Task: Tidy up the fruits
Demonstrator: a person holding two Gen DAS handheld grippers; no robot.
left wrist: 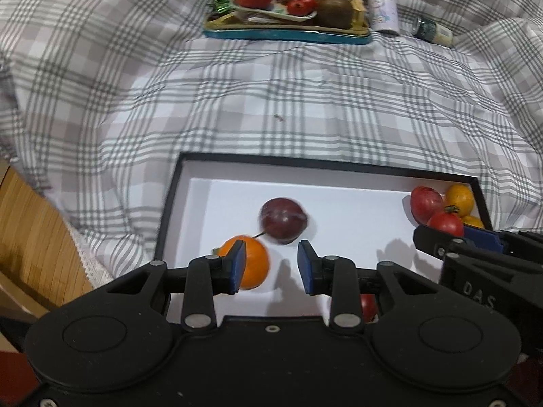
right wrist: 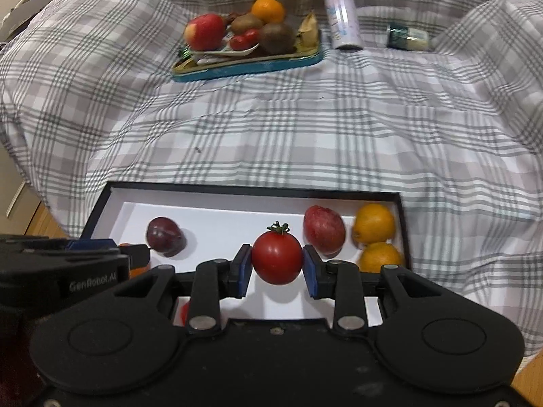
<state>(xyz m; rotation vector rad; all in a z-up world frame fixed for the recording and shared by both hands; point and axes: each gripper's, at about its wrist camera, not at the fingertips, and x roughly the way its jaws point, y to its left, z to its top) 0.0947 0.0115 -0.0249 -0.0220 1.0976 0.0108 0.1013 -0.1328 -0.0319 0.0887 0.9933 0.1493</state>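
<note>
A black box with a white inside (left wrist: pixel 185 183) (right wrist: pixel 112 196) lies on the bed near me. My left gripper (left wrist: pixel 271 268) is open and empty above it, with a dark plum (left wrist: pixel 284 220) just beyond its fingertips and an orange (left wrist: pixel 253 264) behind its left finger. My right gripper (right wrist: pixel 277 266) is shut on a red tomato (right wrist: pixel 277 257) over the box. A red fruit (right wrist: pixel 324 229) and two yellow-orange fruits (right wrist: pixel 373 224) sit in the box's right end. The plum also shows in the right wrist view (right wrist: pixel 165 236).
A blue tin tray (left wrist: pixel 285 32) (right wrist: pixel 244 66) at the far side holds an apple (right wrist: pixel 205 32), kiwis, an orange and small tomatoes. A white bottle (right wrist: pixel 341 17) and a small jar (right wrist: pixel 407 35) lie right of it. Checked bedding (left wrist: pixel 271 101) covers the rest.
</note>
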